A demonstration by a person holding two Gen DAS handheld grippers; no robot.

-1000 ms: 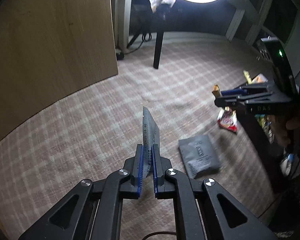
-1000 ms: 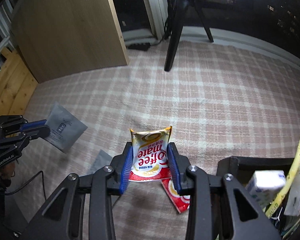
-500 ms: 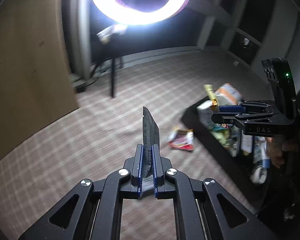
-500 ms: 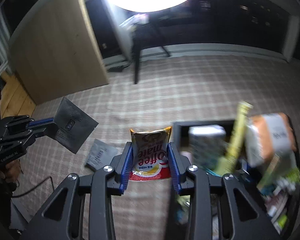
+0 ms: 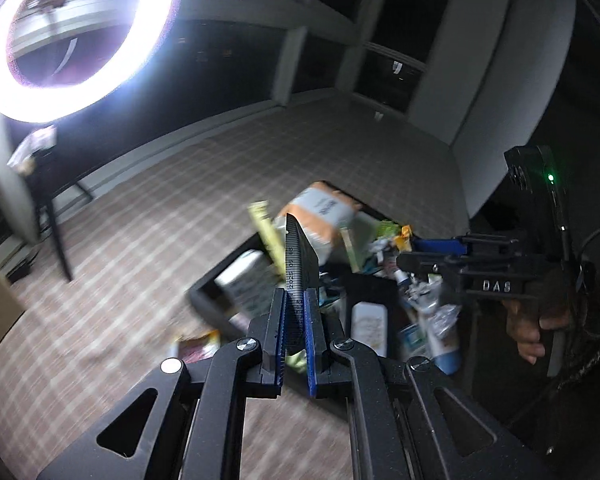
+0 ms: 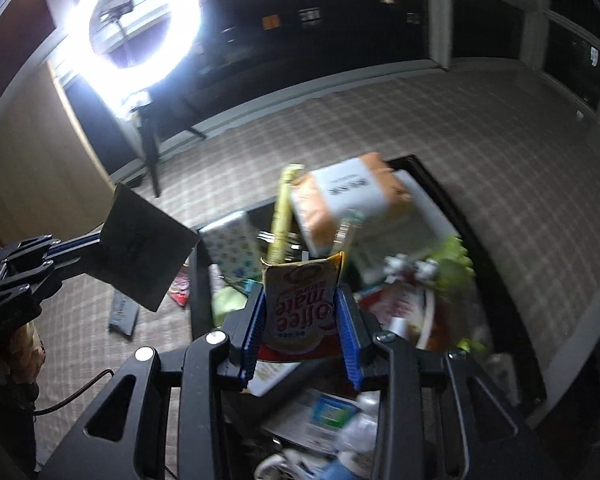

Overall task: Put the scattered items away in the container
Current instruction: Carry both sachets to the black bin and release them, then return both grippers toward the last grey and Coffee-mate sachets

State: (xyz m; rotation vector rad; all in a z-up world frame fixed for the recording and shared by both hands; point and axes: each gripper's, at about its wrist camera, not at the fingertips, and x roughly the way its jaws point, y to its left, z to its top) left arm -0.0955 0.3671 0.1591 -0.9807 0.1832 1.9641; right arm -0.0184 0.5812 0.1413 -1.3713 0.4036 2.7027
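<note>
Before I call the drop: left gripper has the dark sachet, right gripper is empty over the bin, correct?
Not quite. The right gripper is shut on a creamer packet over the bin, per the right wrist view. The left gripper does hold the dark sachet.

"DAS" is printed on the right claw (image 5: 496, 264). "2025 09 08" is stamped along the gray packet's (image 5: 298, 256) edge. "…offee mate" is read, upside down, on the creamer sachet (image 6: 302, 304).

A flat dark grey sachet (image 5: 299, 258) stands edge-up, clamped — and a Coffee-mate packet (image 6: 302, 304) is pinched upright over the crammed black container (image 6: 440, 184); stray packets (image 6: 123, 312) lie on the floor.
</note>
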